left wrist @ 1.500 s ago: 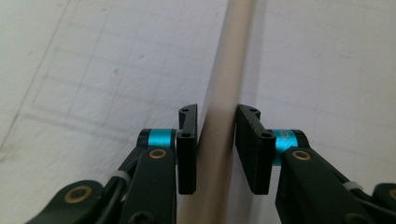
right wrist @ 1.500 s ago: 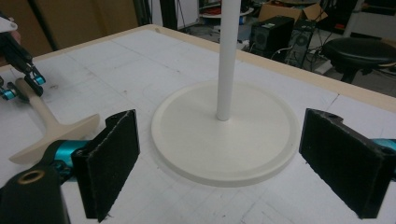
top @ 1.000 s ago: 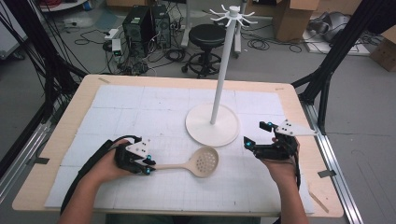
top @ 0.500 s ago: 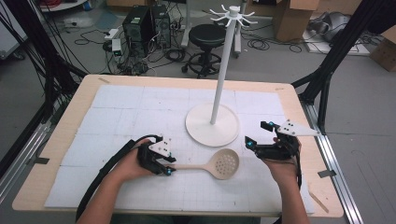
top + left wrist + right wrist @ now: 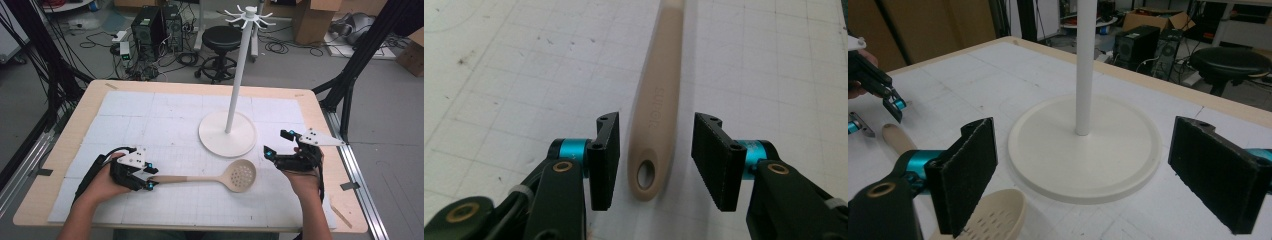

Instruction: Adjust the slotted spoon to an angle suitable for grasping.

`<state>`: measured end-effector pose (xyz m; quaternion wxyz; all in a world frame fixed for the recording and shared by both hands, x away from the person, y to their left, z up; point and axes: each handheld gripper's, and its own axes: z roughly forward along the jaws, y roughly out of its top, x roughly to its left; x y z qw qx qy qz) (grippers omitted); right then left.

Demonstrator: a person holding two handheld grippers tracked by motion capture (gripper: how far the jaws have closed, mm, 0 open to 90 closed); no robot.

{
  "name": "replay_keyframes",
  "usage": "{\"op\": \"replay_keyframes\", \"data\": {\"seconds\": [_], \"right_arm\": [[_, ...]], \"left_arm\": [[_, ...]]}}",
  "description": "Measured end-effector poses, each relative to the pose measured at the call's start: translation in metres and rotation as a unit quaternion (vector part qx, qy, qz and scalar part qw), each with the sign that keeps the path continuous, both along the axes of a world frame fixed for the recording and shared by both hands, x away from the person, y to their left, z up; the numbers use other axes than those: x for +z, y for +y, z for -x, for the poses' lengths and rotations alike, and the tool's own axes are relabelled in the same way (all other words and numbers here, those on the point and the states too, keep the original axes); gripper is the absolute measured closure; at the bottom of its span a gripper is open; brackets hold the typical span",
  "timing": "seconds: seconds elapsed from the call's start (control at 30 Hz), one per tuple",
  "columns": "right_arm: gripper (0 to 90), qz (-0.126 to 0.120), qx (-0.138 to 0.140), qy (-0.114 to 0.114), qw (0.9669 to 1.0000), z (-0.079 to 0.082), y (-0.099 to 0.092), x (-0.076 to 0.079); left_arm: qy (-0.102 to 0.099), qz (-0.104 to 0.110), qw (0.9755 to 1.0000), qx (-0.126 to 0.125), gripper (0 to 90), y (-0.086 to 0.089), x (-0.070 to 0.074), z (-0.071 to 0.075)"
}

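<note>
High view: we see the slotted spoon (image 5: 220,176) lying flat on the bench (image 5: 65,150), its bowl just in front of the stand base (image 5: 228,134) and its handle end at the left claw (image 5: 148,178); nothing hangs on the hooks (image 5: 248,14), so we judge the hanging not yet done. The right claw (image 5: 277,144) sits released beside the bowl, apart from it. There is free mat on all sides of the spoon, the near bench edge is well apart, and the pole (image 5: 236,75) is the one obstacle for a lift. Left claw view: the jaws have just been opening and stand off both sides of the handle (image 5: 658,95), pads not pressing, so it is released; the hanging hole (image 5: 645,175) lies between them. Right claw view: its jaws gape wide, holding nothing, the spoon bowl (image 5: 998,216) just beside the near pad and the base (image 5: 1088,150) ahead.
</note>
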<state>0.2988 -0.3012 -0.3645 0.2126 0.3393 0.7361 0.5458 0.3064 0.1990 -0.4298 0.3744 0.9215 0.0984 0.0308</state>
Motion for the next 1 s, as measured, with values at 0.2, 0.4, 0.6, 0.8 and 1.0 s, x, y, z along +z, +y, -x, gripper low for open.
{"op": "replay_keyframes", "data": {"seconds": [0.2,0.4,0.6,0.8,1.0], "right_arm": [[10.7,0.002,0.002,0.002,1.0000,0.000,0.003,0.000],[10.7,0.000,0.002,0.004,1.0000,-0.001,0.003,-0.001],[10.7,-0.001,0.005,0.002,1.0000,-0.001,0.004,-0.001],[10.7,0.000,0.006,0.004,1.0000,-0.002,0.004,-0.001],[10.7,-0.001,0.006,0.005,1.0000,-0.002,0.003,-0.001]], "left_arm": [[-0.003,-0.018,0.9997,-0.013,64.6,-0.007,-0.006,-0.005],[-0.010,-0.021,0.9993,-0.030,66.2,-0.017,-0.005,-0.005],[-0.014,-0.021,0.9988,-0.043,66.6,-0.038,-0.005,-0.010],[-0.017,-0.021,0.9982,-0.054,66.6,-0.070,-0.003,-0.020],[-0.012,-0.016,0.9972,-0.073,66.8,-0.105,-0.005,-0.030]]}}
